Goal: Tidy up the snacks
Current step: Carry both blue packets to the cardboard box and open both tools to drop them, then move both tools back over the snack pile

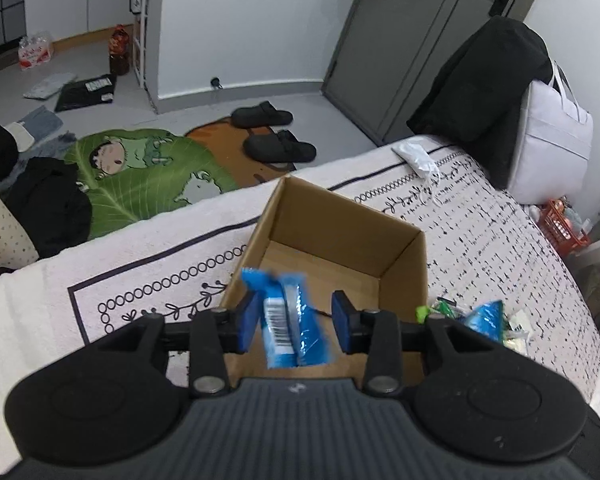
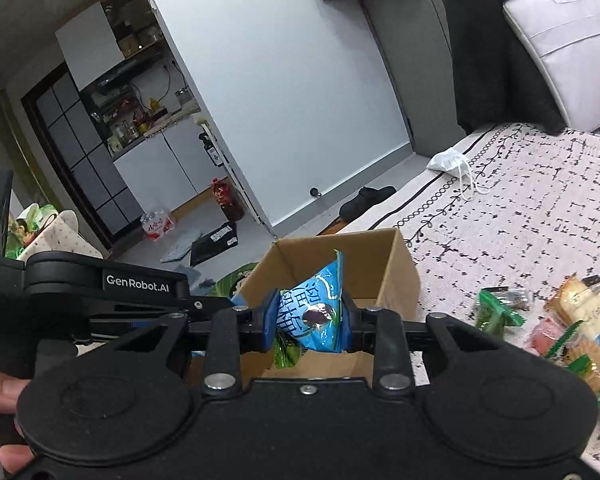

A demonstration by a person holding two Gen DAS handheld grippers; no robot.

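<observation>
The left gripper (image 1: 296, 322) hangs over the near side of the open brown cardboard box (image 1: 404, 268) with its blue-padded fingers (image 1: 247, 322) spread wide; a blue foil snack packet with a white barcode label (image 1: 292, 320) sits in the gap between them, blurred, close against the left-hand pad but clear of the right-hand one, so whether anything grips it cannot be told; the right gripper (image 2: 309, 318) has its blue pads (image 2: 269, 318) drawn in on both sides of a light-blue triangular snack pouch printed with dark characters and a round picture (image 2: 316, 312), pinching it over the same cardboard box (image 2: 396, 276), near its front wall; a crumpled green wrapper (image 2: 285, 354) shows just under the pouch at the left-hand pad, though whether it is clamped too or lies in the box is not clear; the box stands on a white bedspread with a black dashed pattern and a ring-chain border (image 1: 480, 216), and the part of its floor that shows is bare brown card; to the right of the box on the bedspread lie loose snacks (image 2: 580, 320), among them a green packet (image 2: 494, 312) and clear-wrapped yellow cakes, well apart from the box wall; a white crumpled face mask (image 2: 448, 162) lies farther back near the bed's edge.
</observation>
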